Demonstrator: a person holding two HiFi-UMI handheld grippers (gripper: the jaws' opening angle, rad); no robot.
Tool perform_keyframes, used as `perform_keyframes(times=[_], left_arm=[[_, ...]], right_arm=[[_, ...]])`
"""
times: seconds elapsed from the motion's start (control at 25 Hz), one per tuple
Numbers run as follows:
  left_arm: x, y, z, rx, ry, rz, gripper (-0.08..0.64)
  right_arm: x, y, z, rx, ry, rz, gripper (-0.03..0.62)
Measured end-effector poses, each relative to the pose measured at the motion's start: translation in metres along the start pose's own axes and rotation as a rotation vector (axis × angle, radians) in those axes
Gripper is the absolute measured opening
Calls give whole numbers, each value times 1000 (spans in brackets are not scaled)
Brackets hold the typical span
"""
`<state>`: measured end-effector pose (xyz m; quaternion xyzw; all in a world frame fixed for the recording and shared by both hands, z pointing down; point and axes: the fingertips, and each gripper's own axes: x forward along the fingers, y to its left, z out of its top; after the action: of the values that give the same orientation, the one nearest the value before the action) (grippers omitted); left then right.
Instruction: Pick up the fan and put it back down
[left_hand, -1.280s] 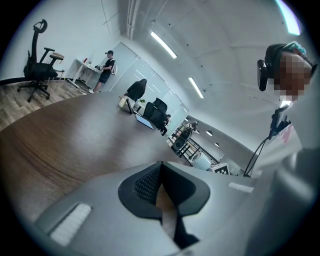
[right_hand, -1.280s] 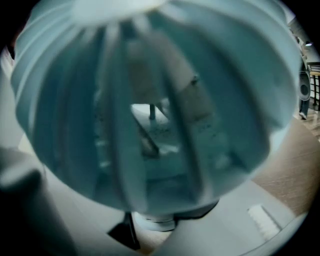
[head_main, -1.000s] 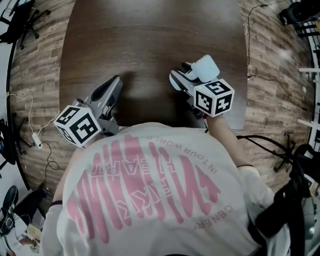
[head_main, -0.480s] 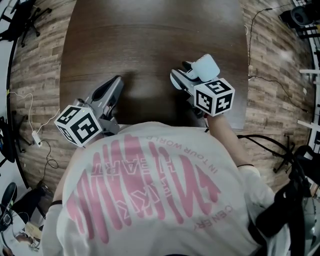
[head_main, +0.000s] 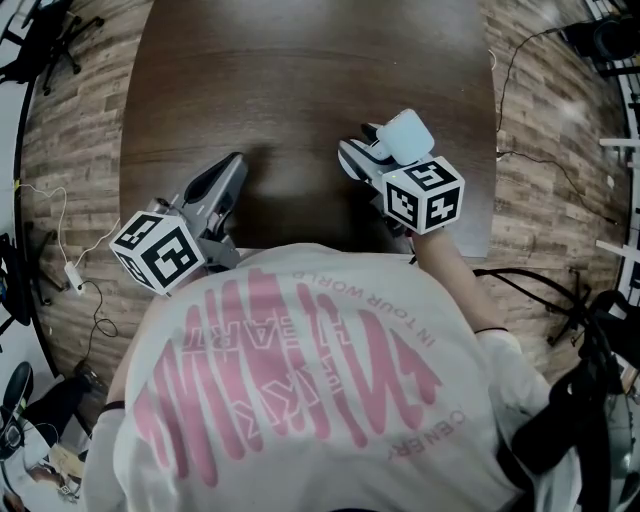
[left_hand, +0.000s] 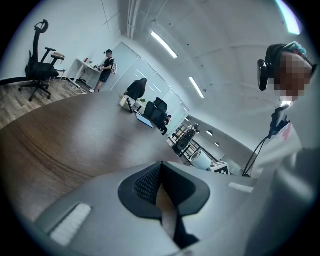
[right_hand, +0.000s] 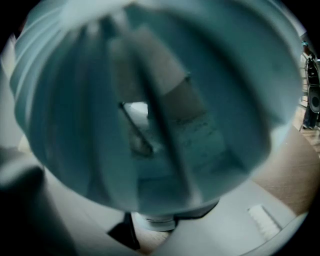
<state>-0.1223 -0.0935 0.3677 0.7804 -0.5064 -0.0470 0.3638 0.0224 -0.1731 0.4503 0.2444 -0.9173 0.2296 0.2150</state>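
Note:
A pale blue fan (head_main: 408, 133) is held just above the right part of the dark brown table (head_main: 300, 80), with my right gripper (head_main: 360, 143) shut on it. In the right gripper view the fan's round head (right_hand: 150, 100) fills nearly the whole picture. Its narrow neck (right_hand: 159, 220) sits between the two grey jaws of the right gripper (right_hand: 160, 225). My left gripper (head_main: 235, 162) rests low over the table's near left part, jaws together and nothing in them. In the left gripper view the left gripper (left_hand: 160, 167) has its tips touching.
Wood-plank floor surrounds the table. A cable (head_main: 520, 150) trails off the table's right side, and a black office chair (head_main: 40, 40) stands at the far left. The left gripper view shows an office chair (left_hand: 42, 55) and people at distant desks (left_hand: 106, 62).

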Motion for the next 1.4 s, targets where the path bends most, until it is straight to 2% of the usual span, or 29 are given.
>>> perform_keyframes(times=[0.24,0.56,0.8,1.24,1.4], left_arm=[[1,-2,0,0,9,4,15],[2,-4,-1,0,-1,-5,15],[-4,-5,-2,-3,9,6,15],[-4,-6,-6,-14,-17,9,15],[-3,-7,-5,-11,2,22,15]], right_arm=[[1,1,-1,-13,1,-3,210],[4,10,-9,-105,39,-4,224],[5,13,-7,-90,38,0,224],[4,11,-10,-115,41,8,227],[7,13,-10,-138,46,11,230]])
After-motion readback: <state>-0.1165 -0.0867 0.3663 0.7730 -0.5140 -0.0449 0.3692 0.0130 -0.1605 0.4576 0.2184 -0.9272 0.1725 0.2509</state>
